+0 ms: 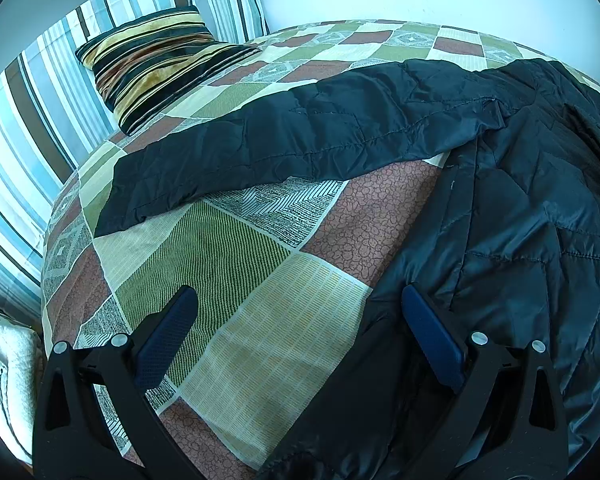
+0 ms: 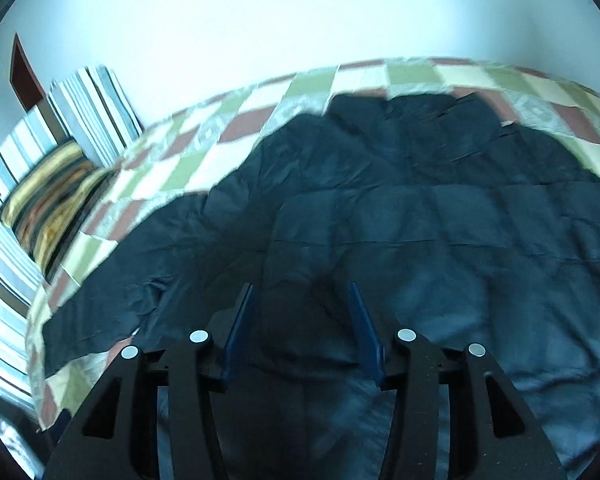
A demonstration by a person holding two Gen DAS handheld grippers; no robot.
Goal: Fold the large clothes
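both jaws spread over black jacket (image 2: 380, 208).

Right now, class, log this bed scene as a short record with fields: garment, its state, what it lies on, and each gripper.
garment: black quilted jacket
state: spread flat, unfolded, one sleeve stretched out towards the pillow side
surface: patchwork checked bedspread
nearby: striped velvet cushion at the bed's head
left gripper: open, at the jacket's edge, gripping nothing
right gripper: open, above the jacket body, view blurred
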